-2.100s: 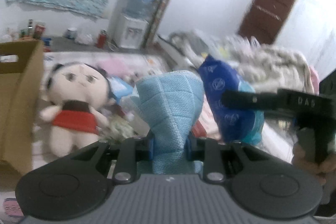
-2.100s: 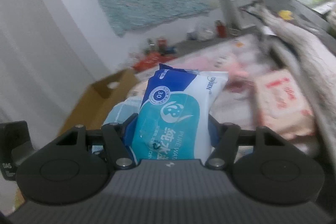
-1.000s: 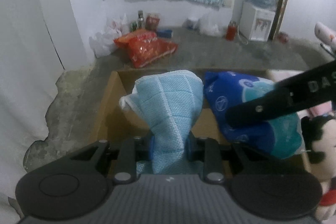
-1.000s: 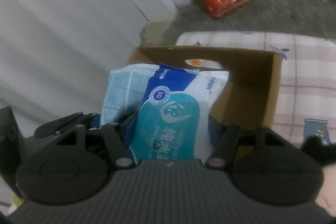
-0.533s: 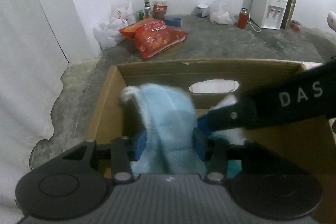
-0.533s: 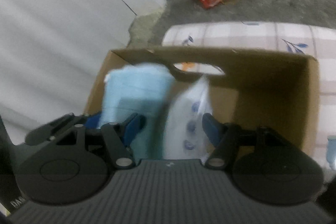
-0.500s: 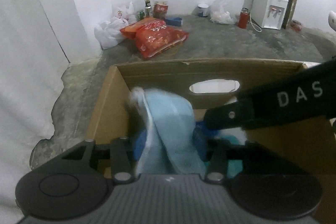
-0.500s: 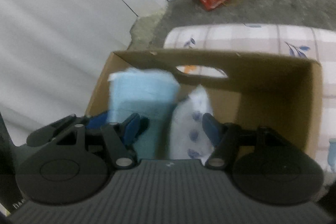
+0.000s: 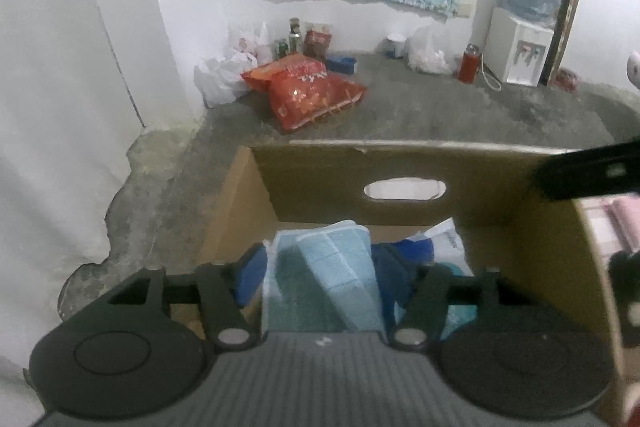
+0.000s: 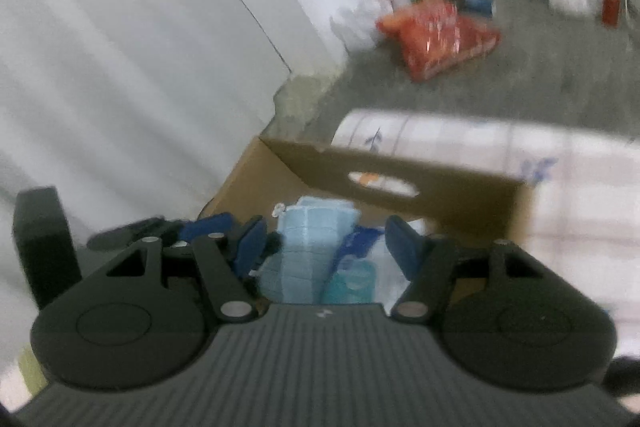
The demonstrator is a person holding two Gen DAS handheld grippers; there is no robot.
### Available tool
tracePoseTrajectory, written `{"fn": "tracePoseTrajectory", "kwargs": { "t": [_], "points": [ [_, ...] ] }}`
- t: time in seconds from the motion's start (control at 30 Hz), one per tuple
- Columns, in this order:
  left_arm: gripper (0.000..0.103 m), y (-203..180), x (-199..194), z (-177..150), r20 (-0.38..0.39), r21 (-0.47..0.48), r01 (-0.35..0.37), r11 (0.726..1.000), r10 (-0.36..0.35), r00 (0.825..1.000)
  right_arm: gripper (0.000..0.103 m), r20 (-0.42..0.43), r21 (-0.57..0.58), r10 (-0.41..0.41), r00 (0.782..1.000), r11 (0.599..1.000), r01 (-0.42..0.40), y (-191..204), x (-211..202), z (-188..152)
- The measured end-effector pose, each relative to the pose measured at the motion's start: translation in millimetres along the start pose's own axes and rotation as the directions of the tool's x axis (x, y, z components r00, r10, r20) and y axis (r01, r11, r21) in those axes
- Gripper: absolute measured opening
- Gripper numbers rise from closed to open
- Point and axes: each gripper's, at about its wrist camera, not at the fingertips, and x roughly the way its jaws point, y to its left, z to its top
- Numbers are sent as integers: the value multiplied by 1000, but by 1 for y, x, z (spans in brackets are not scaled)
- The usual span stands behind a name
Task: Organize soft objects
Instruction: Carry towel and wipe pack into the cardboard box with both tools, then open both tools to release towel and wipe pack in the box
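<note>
A light blue cloth (image 9: pixel 324 279) lies inside the brown cardboard box (image 9: pixel 400 163); in the right wrist view the cloth (image 10: pixel 308 247) rests beside a blue and white wet-wipes pack (image 10: pixel 356 271), which also shows in the left wrist view (image 9: pixel 436 247). My left gripper (image 9: pixel 322 267) is open above the cloth, not touching it. My right gripper (image 10: pixel 324 239) is open over the box (image 10: pixel 460 191), above both items. The left gripper's fingers (image 10: pixel 208 223) show at the box's left side.
The box has a handle slot (image 9: pixel 404 190) in its far wall. Beyond it lie a concrete floor with a red bag (image 9: pixel 312 95), bottles and a water dispenser (image 9: pixel 520 39). A checked sheet (image 10: pixel 520 143) lies right of the box. A white curtain hangs at left.
Both grippers opened over the box. The blue cloth and the wipes pack dropped into it and now lie still. The right gripper has pulled back to the right.
</note>
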Motion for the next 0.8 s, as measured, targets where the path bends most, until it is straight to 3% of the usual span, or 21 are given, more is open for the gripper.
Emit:
{"fn": "tracePoseTrajectory", "kwargs": {
  "t": [0.1,0.2,0.27,0.33,0.47,0.53,0.67,0.8],
  "points": [
    [70,9,-28,-5,37,-31,-2,1000,4,999,80,71,-69,-55,996,996,60,-6,-48,-7],
    [80,17,-48,-8,76,-63,-61,996,66,995,82,103,-83,-147,984,984,156,-20,-80,-21],
    [88,22,-53,-11,88,-90,-97,991,105,991,82,47,-69,-156,987,985,159,-33,-85,-35],
    [88,27,-50,-15,71,-112,-143,983,151,986,82,-36,-42,-144,989,989,142,-43,-80,-50],
    [89,41,-30,-22,-33,-160,-192,968,189,981,79,-132,-32,-115,985,993,111,-46,-65,-79],
    [89,48,-22,-26,-73,-200,-181,963,170,983,73,-164,-43,-113,980,993,107,-43,-60,-88],
    [89,64,-11,-36,-159,-274,-121,954,79,984,46,-233,-60,-122,965,992,111,-37,-48,-101],
    [89,70,-9,-45,-190,-308,-105,946,47,981,40,-270,-38,-110,956,994,103,-37,-41,-111]
  ]
}}
